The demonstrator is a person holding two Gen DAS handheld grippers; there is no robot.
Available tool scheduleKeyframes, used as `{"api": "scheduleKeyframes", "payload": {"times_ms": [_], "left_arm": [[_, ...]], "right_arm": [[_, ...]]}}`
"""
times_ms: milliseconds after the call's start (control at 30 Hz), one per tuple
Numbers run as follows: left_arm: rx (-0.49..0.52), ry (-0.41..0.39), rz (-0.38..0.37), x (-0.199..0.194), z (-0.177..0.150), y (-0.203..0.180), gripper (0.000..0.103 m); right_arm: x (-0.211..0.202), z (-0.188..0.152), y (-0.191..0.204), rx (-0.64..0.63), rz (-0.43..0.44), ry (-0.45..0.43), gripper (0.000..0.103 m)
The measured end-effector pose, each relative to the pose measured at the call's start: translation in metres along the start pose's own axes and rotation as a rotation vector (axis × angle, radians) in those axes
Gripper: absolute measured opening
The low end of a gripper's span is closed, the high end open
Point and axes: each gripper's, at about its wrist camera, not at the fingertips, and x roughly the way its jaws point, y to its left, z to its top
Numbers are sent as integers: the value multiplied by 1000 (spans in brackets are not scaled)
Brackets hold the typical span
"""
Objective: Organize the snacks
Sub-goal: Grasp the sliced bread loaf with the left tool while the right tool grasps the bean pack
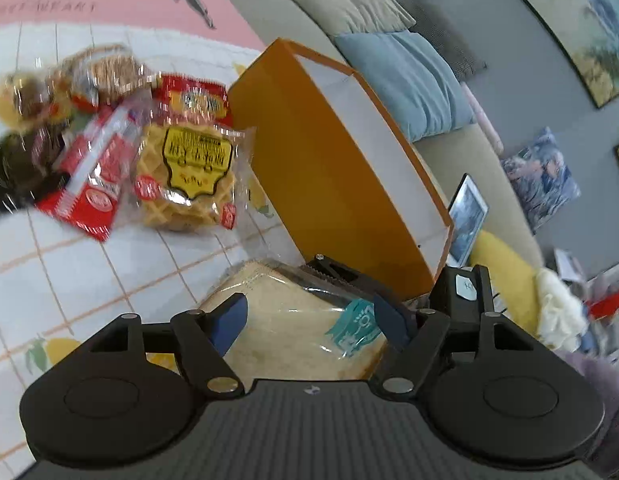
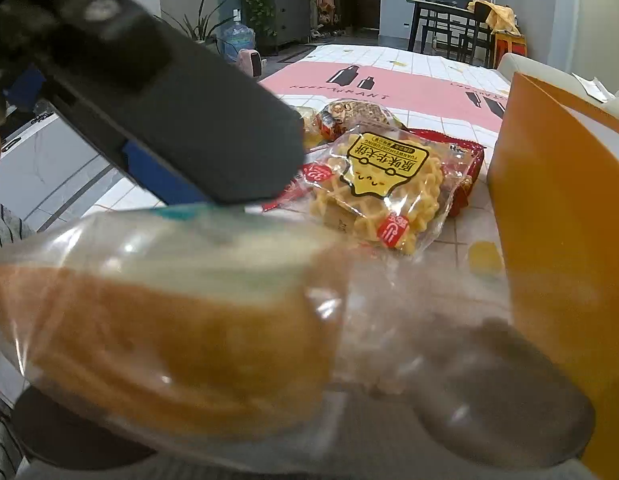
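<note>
The pale top face of the wrapped bread (image 1: 293, 316), its teal label, and the white inside of the orange box (image 1: 329, 168) are shown only in the left wrist view. In that view a sofa (image 1: 389, 8) with cushions is seen behind the box. From the right wrist the loaf's browned crust (image 2: 161, 340) fills the foreground, blurred, with a dining area far behind.

The bread is a thick white slab sealed in clear, glossy film. It is seen low in front of the box's orange wall, above the tiled cloth of the counter (image 1: 89, 264).

The left gripper (image 1: 309, 320) is spread wide: its blue fingers (image 1: 229, 320) flank the bread on either side, and whether the pads press on the wrapper cannot be told. The right gripper's own fingers are hidden behind the bread pressed up against its camera, so its state cannot be told from that view; the left tool's dark body (image 2: 169, 120) crosses above the loaf.

A waffle packet (image 1: 189, 176) and a heap of red-wrapped snacks (image 1: 89, 176) lie beyond, just beside the box.
</note>
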Motion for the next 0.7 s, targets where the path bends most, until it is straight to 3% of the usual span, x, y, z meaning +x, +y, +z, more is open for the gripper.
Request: {"api": "scheduleKeyframes", "payload": {"times_ms": [167, 267, 400, 567, 633, 700], "left_arm": [[110, -101, 98, -43, -2, -23, 86], [181, -109, 176, -59, -5, -42, 86], [410, -26, 336, -49, -23, -83, 86], [821, 182, 606, -5, -71, -127, 86], [928, 220, 661, 7, -87, -132, 86], [966, 232, 684, 14, -94, -130, 86]], "right_arm": [[0, 0, -2, 27, 7, 0, 75], [2, 1, -4, 40, 10, 0, 75], [3, 1, -5, 43, 11, -1, 75], [3, 0, -4, 45, 10, -1, 75], [3, 0, -4, 45, 8, 0, 75], [3, 1, -4, 45, 8, -1, 75]]}}
